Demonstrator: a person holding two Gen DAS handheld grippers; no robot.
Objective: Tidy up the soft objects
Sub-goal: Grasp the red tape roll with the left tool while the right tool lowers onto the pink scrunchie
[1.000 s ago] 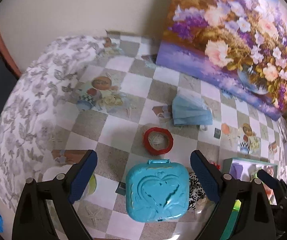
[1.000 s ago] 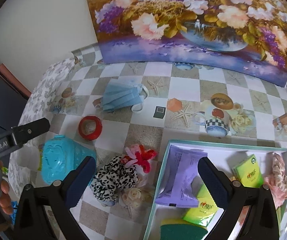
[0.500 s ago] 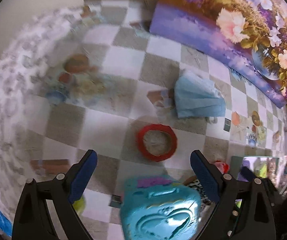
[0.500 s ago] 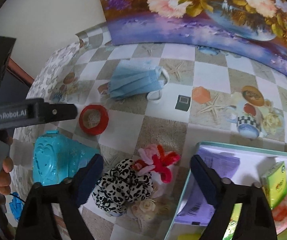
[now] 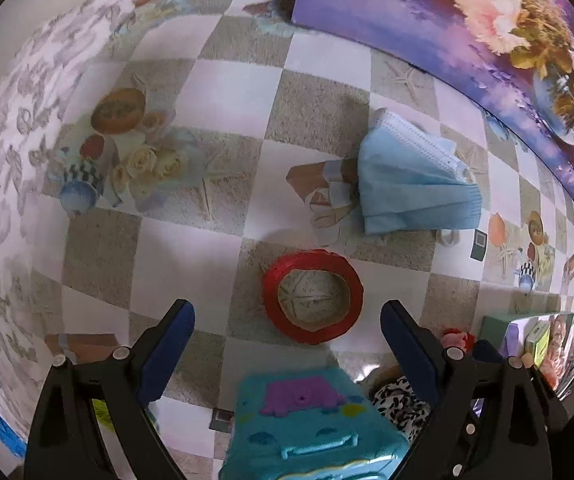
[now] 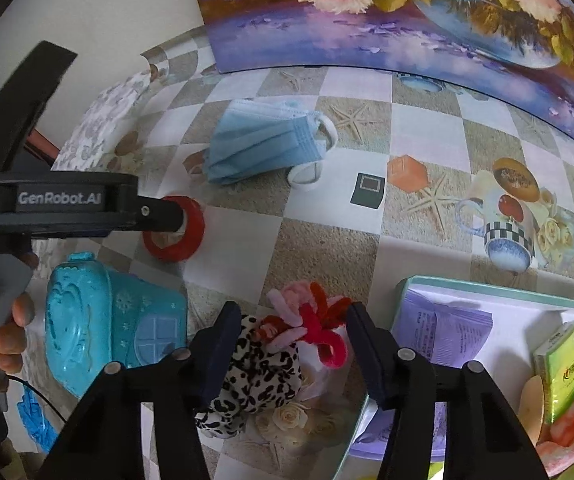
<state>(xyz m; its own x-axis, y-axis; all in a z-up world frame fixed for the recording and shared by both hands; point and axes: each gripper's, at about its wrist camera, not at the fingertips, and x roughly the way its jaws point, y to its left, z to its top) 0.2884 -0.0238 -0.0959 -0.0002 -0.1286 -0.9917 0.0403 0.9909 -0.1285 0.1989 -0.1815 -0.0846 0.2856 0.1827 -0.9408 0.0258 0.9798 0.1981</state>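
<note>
Between right gripper [image 6: 293, 344] fingers, spread wide and empty: leopard-print scrunchie [image 6: 255, 376] and pink-red pipe-cleaner flower [image 6: 311, 324], on tablecloth just left of box [image 6: 403, 292]. Both likely light, squashy, non-slip; pinch scrunchie across bunched middle. Left gripper [image 5: 287, 336] also wide, empty, over red ring [image 5: 313, 296], near blue mask [image 5: 415, 184]. Since a second ago: right gripper dropped closer over scrunchie; left swung forward past turquoise case [image 5: 311, 428].

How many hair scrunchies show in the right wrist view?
3. A leopard-print scrunchie and a red-and-pink scrunchie lie on the tablecloth between the right gripper's open jaws; a peach scrunchie lies in the box. Others may be hidden.
</note>
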